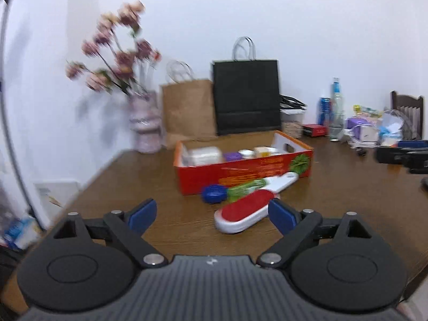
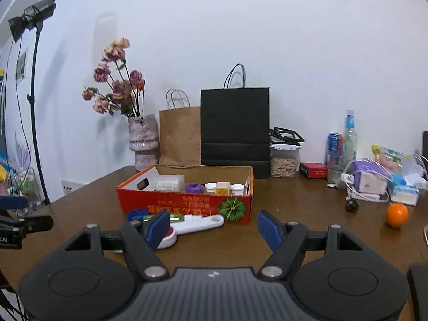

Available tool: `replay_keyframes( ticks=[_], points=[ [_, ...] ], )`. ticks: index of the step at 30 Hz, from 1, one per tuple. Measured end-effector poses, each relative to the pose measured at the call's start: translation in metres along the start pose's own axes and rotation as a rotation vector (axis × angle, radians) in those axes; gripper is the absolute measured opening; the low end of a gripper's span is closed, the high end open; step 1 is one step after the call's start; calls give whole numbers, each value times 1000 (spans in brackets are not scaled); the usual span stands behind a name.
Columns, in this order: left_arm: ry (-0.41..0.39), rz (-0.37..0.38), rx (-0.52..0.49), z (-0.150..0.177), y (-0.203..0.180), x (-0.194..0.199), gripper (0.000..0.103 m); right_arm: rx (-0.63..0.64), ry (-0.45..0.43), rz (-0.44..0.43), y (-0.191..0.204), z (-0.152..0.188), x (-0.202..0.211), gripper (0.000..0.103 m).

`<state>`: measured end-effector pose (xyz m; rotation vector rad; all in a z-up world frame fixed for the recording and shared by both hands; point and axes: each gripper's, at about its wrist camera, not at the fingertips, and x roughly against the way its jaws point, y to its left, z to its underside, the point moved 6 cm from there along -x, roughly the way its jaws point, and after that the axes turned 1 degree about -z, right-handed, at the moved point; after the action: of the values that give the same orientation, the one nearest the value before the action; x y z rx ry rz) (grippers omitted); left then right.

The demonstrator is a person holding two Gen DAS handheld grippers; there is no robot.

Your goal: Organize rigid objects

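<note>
The task looks partly done. The box (image 2: 187, 203) on the desk (image 2: 294, 230) already holds several small things: a clear case (image 2: 171, 183), a purple lid (image 2: 194, 188), white caps and a yellow carton (image 2: 222, 188). Three things are left outside, all just in front of the box: a blue ball (image 1: 213, 194), a green brush (image 1: 244, 188) with a white handle, and nearest to the camera a red and white brush (image 1: 243, 211). In my judgement these three must go into the box next.

The left gripper (image 1: 212, 215) is wide apart and holds nothing; the red and white brush lies just before its right finger. The right gripper (image 2: 214, 230) is also apart and empty, in front of the box.

The desk is brown wood against a white wall. Left of the box stands a vase (image 2: 143, 141) with dry flowers, behind the box a brown bag (image 2: 180, 136) and a black bag (image 2: 235, 128). Right of the box are a jar (image 2: 284, 160), a can, a bottle (image 2: 347, 147), packets and an orange (image 2: 397, 214). Far left of the box a lamp stand (image 2: 33, 107) is on the floor.
</note>
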<state>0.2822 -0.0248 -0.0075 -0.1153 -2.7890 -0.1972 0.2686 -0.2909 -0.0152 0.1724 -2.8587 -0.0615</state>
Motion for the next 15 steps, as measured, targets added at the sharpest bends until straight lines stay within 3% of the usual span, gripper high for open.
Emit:
replay_keyframes(
  ticks=[3, 10, 15],
  points=[
    [0, -50, 17, 16, 10, 23, 94, 2, -9, 18, 12, 21, 30, 75],
    [17, 17, 52, 38, 10, 64, 95, -45, 34, 4, 28, 61, 77, 76],
    [20, -1, 31, 44, 3, 66, 97, -81, 78, -35, 34, 71, 97, 79]
  ],
)
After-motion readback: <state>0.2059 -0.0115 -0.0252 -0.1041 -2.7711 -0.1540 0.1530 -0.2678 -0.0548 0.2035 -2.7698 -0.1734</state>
